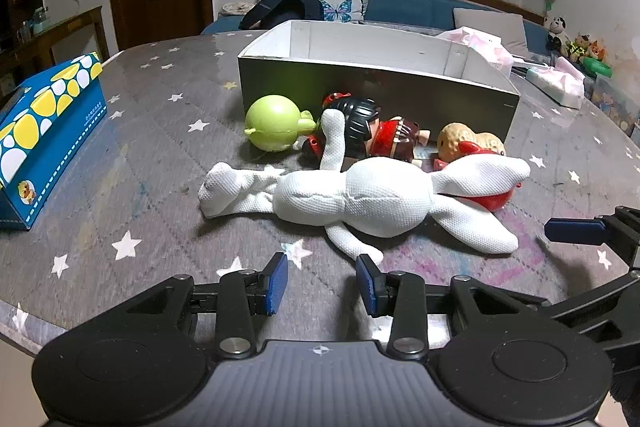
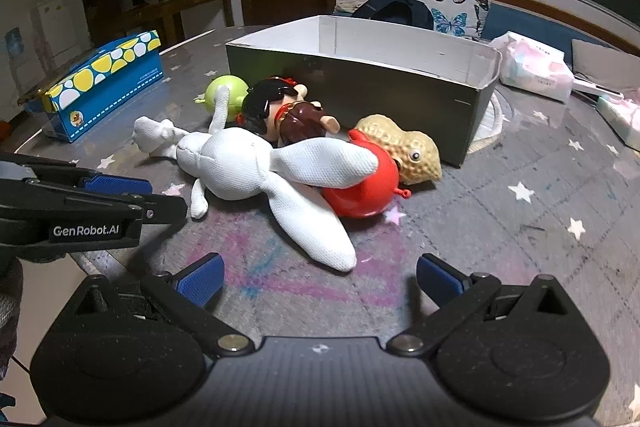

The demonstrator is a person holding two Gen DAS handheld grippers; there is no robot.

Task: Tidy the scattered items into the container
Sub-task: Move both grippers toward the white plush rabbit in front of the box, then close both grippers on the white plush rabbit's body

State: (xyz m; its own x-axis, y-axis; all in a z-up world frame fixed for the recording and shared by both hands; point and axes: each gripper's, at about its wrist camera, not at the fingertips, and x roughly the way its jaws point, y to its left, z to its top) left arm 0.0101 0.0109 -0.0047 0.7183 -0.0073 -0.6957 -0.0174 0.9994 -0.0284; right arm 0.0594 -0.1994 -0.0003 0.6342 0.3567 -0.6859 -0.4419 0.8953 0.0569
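A white plush rabbit (image 1: pixel 372 203) lies on the star-patterned table, also in the right wrist view (image 2: pixel 240 163). Behind it lie a green round toy (image 1: pixel 272 123), a dark-haired doll (image 1: pixel 372 131), a peanut toy (image 1: pixel 460 143) and a red round toy (image 2: pixel 360 187), all in front of an open cardboard box (image 1: pixel 376 87), whose inside looks empty. My left gripper (image 1: pixel 322 285) is open and empty, just short of the rabbit's leg. My right gripper (image 2: pixel 318 281) is open wide and empty, near the rabbit's ear.
A blue and yellow tissue box (image 1: pixel 44 139) stands at the left. Tissue packs (image 2: pixel 536 67) lie at the right behind the box. The table's front edge is close below both grippers. A bed with pillows is behind the table.
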